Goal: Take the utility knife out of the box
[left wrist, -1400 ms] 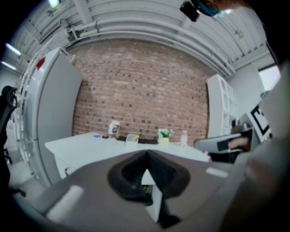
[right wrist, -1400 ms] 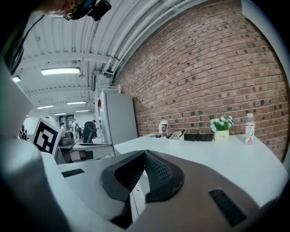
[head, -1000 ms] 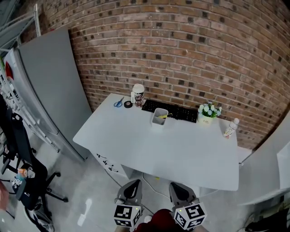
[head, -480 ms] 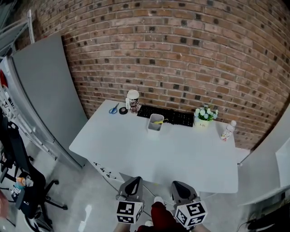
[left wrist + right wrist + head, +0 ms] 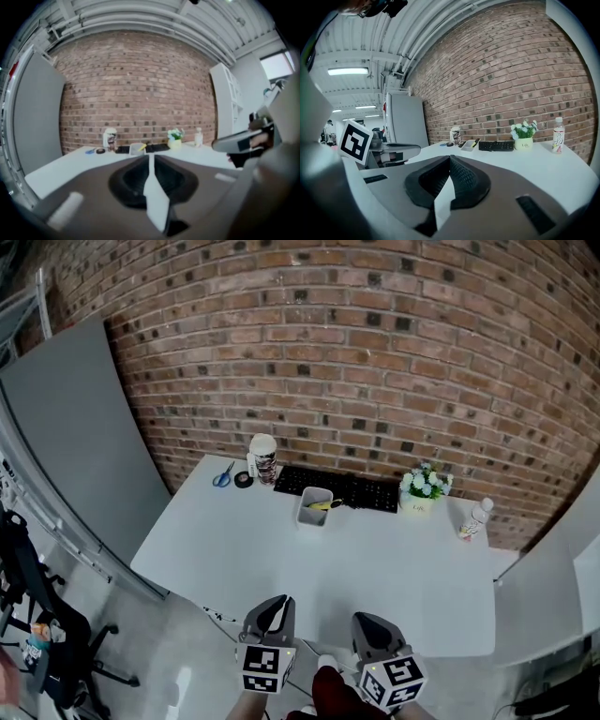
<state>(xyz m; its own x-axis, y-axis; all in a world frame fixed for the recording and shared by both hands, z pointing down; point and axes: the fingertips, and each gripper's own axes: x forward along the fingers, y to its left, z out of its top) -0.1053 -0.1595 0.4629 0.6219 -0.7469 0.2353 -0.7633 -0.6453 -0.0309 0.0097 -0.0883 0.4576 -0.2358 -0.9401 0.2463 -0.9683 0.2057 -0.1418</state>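
A small clear box (image 5: pixel 313 507) stands at the back of the white table (image 5: pixel 281 559), just in front of the keyboard. The yellow utility knife (image 5: pixel 325 504) lies in it, one end sticking out over the rim. Both grippers hang side by side before the table's near edge, far from the box. My left gripper (image 5: pixel 272 604) has nothing between its jaws, which are opening with a thin slit showing. On my right gripper (image 5: pixel 364 622) the jaws meet at the tips, shut on nothing. The left gripper view shows the box (image 5: pixel 137 148) far ahead; the right gripper view has the box (image 5: pixel 468 145) with the knife (image 5: pixel 475 142).
A black keyboard (image 5: pixel 337 488) lies along the brick wall. A cup (image 5: pixel 263 457), tape roll (image 5: pixel 244 479) and blue scissors (image 5: pixel 222 475) sit at the back left. A flower pot (image 5: pixel 424 491) and bottle (image 5: pixel 473 518) stand at the right. A grey cabinet (image 5: pixel 75 446) and chair (image 5: pixel 37 634) stand left.
Both grippers have moved forward together and now reach the table's near edge. The table and box sit nearer in the view.
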